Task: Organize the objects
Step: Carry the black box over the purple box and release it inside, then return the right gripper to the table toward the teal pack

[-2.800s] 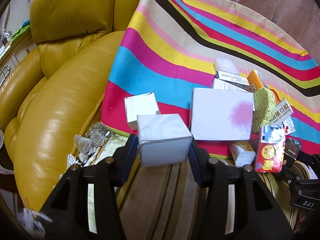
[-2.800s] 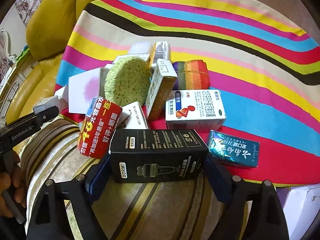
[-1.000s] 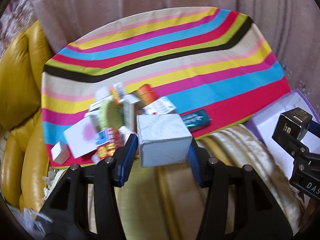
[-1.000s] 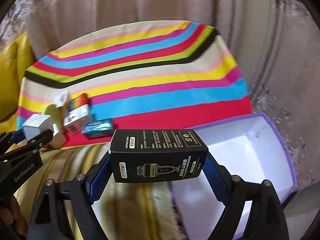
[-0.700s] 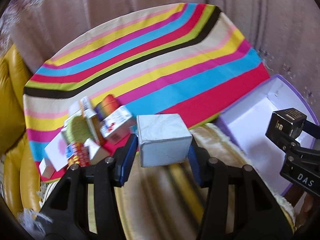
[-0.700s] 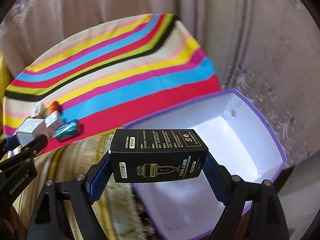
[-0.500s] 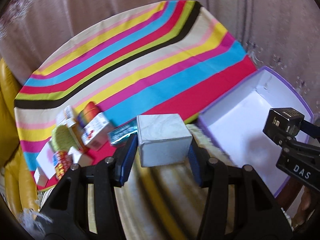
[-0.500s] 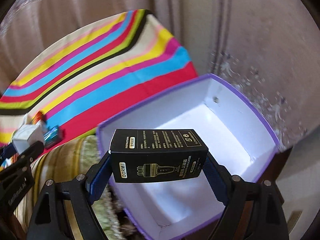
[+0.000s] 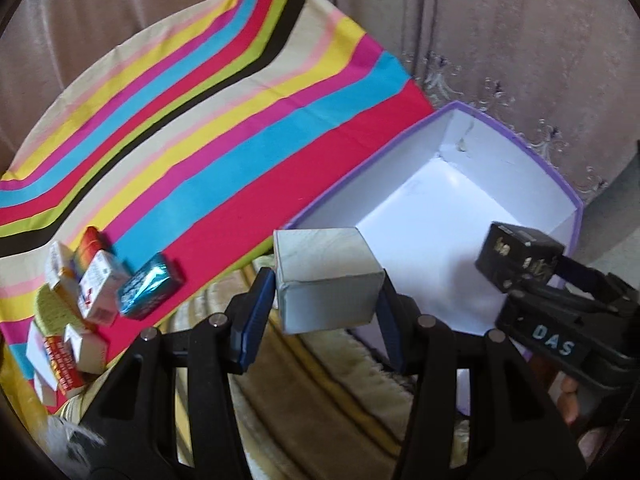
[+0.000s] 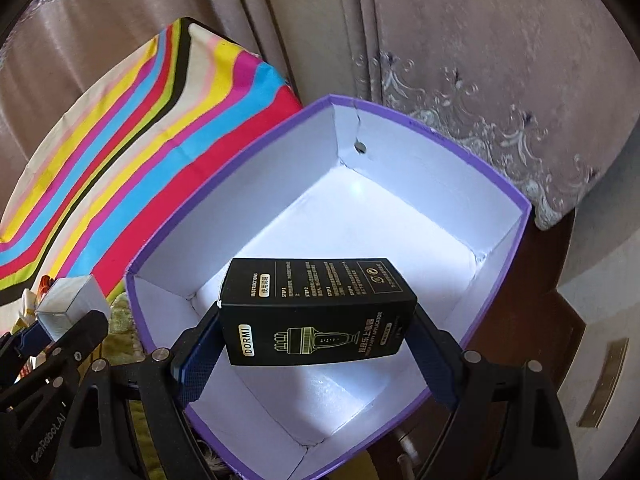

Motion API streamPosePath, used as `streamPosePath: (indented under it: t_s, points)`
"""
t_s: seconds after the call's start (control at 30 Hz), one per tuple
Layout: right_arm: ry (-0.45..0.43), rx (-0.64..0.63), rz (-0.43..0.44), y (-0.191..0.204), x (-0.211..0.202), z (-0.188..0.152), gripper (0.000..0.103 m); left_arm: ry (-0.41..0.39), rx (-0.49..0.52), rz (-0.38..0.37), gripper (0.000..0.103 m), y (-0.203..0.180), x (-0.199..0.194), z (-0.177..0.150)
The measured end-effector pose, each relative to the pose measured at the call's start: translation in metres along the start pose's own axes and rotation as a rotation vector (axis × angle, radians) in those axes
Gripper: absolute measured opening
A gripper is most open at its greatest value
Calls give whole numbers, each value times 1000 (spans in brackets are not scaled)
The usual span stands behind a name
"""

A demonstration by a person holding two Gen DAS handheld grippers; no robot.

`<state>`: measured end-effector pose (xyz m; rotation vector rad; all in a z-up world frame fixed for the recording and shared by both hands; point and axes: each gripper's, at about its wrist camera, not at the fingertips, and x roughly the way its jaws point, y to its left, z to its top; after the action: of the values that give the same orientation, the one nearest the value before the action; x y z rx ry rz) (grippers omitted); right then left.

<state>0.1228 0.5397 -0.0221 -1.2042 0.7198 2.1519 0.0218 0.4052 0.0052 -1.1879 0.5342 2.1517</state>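
Observation:
My left gripper [image 9: 326, 304] is shut on a white cube box [image 9: 326, 280], held over the near left rim of an open purple box with a white inside [image 9: 460, 216]. My right gripper [image 10: 316, 340] is shut on a black DORMI box [image 10: 316, 312], held above the inside of the purple box [image 10: 400, 232]. The black box and right gripper also show at the right of the left wrist view [image 9: 520, 256]. The white cube shows at the left of the right wrist view [image 10: 72, 300].
A pile of small packages [image 9: 88, 292] lies on the striped cloth [image 9: 224, 112] at the left, a teal packet [image 9: 148, 290] nearest. A beige striped cushion [image 9: 320, 400] is below my left gripper. Mauve curtains [image 10: 480, 60] hang behind; dark wood furniture [image 10: 560, 340] sits right.
Both grippers swung right from the package pile with their boxes. The purple box came fully into view, and the black box now hangs over its inside.

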Motion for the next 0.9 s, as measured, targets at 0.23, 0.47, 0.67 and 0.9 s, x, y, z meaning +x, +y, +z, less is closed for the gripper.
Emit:
streamPosePath:
  t_s: [0.23, 0.47, 0.67, 0.9]
  points:
    - [15, 22, 16, -2, 8, 3, 92, 1, -4, -26, 74, -2, -1, 2]
    - [3, 1, 31, 3, 5, 3, 94, 9, -17, -8, 75, 2, -1, 1]
    - [-16, -112, 26, 27, -2, 6, 94, 6, -79, 83, 75, 29, -7, -7]
    - [-28, -215, 99, 69, -16, 6, 94, 1, -234, 173, 75, 91, -25, -26]
